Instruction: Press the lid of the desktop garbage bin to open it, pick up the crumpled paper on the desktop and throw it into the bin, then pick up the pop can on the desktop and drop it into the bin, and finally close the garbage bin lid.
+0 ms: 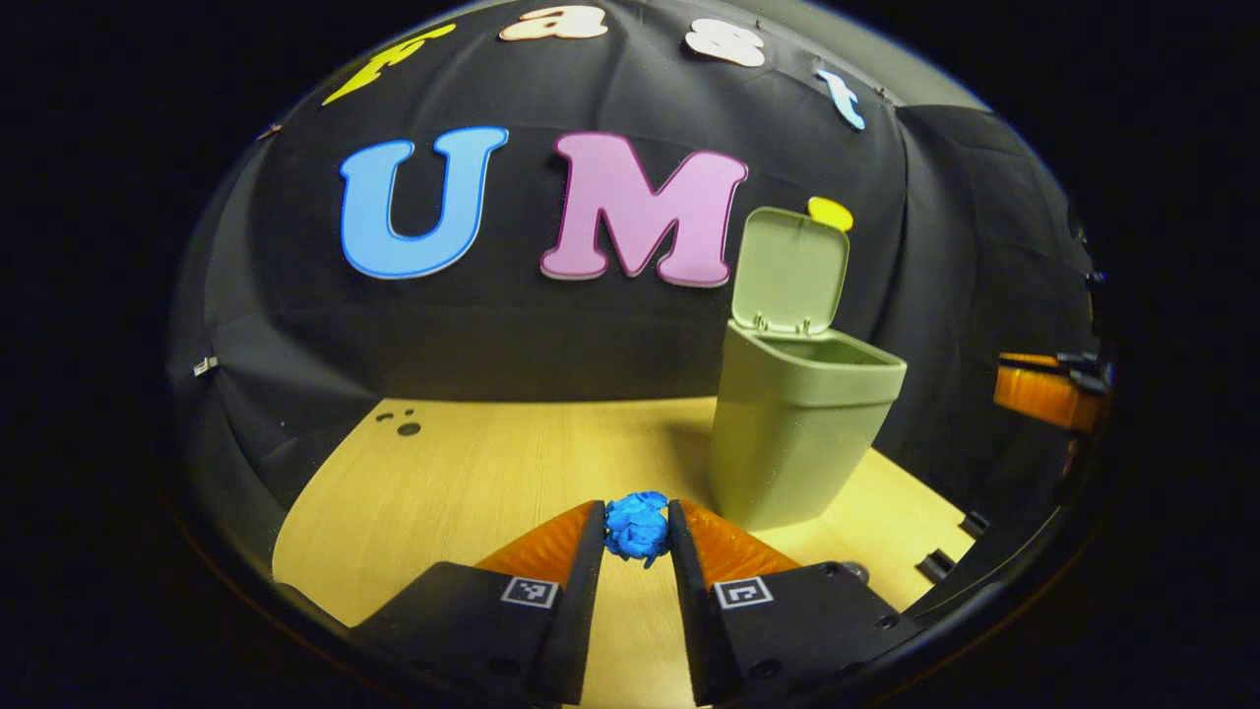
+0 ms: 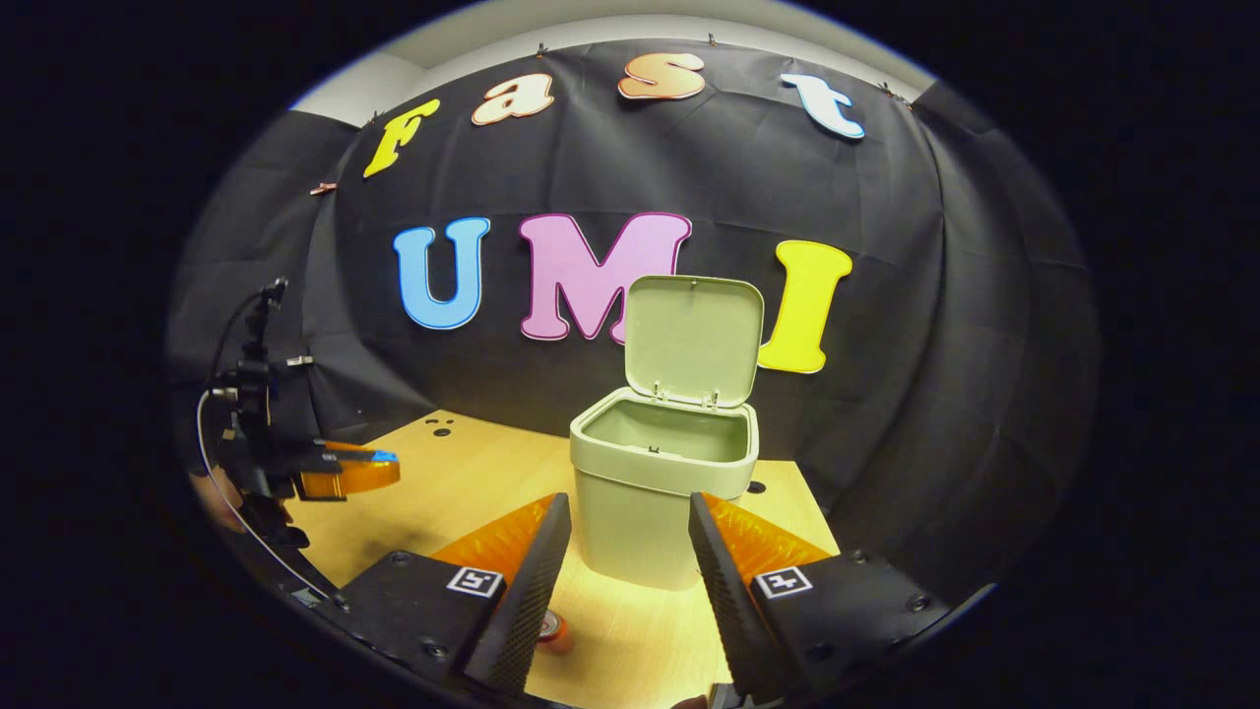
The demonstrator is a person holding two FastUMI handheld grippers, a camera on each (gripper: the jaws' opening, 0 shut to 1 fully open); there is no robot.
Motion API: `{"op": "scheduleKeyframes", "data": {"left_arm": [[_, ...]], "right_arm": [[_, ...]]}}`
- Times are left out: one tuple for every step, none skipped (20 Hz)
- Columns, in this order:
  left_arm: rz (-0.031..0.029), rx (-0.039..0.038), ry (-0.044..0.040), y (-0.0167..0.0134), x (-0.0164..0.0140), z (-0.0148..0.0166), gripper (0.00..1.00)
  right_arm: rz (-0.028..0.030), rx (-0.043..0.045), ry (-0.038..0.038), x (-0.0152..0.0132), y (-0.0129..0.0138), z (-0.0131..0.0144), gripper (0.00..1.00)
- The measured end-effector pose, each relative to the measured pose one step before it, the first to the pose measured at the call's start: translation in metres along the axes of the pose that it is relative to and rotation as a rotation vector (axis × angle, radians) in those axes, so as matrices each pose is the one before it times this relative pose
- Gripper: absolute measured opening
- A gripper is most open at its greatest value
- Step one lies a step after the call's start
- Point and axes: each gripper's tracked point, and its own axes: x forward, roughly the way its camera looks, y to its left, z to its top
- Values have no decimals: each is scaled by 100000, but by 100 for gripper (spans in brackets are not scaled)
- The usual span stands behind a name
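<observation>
Left claw [image 1: 637,527] squeezes the blue crumpled paper [image 1: 636,525] between both fingers, up off the wooden tabletop [image 1: 472,483]. Just to the right stands the green bin [image 1: 799,433], its lid [image 1: 789,268] flipped up and its mouth wide open. Right claw [image 2: 626,551] holds nothing, fingers spread apart, facing the bin. Below it, the pop can [image 2: 553,630] peeks out on the tabletop.

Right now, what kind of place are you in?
Probably a small recording booth: black cloth wall hung behind a wooden table, with an open bin and crumpled paper set out for practice.
</observation>
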Motion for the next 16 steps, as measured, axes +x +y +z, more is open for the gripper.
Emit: {"op": "scheduleKeyframes", "data": {"left_arm": [[-1133, 19, -2290, -601, 302, 1439, 43], [-1524, 12, -2265, -610, 425, 1492, 39], [-1370, 27, -1845, -657, 446, 1185, 43], [-1438, 45, -1381, -536, 523, 979, 43], [-1241, 322, -1337, -580, 690, 924, 43], [-1263, 808, -1006, -627, 671, 893, 43], [-1185, 919, -617, -615, 876, 714, 43], [-1353, 906, -996, -669, 654, 745, 43], [-1679, 858, -786, -756, 735, 524, 43], [-1804, 921, -752, -783, 806, 680, 43], [-1602, 1120, -901, -798, 720, 571, 43], [-1826, 1065, -932, -740, 723, 669, 43], [-1823, 834, -743, -817, 829, 464, 43], [-1834, 560, -511, -790, 867, 456, 43], [-1785, 494, -699, -702, 707, 372, 43], [-1708, 472, -390, -637, 775, 379, 43]], "right_arm": [[-420, 764, -239, 63, -75, -79, 78], [276, 966, -80, 37, 74, -40, 81], [334, 835, -33, 13, 152, -32, 82], [-30, 207, 7, -9, 10, -101, 83], [85, -310, -40, -38, 20, -89, 84], [-201, -518, -88, -98, -141, -28, 86], [-590, -339, -47, -60, -308, -130, 87], [-590, 410, -230, -136, -149, 0, 89], [324, 760, 94, -97, 90, -59, 90], [-80, 96, 325, -60, -21, -220, 91], [-485, -471, 141, -117, -227, -128, 91], [-272, -331, -15, -59, -179, -3, 92], [-181, -71, -37, -189, -206, -66, 92], [-285, -147, -180, -59, -276, 124, 92], [-455, -408, -60, -59, -304, -61, 92], [-502, -456, 57, -10, -362, 9, 92]]}}
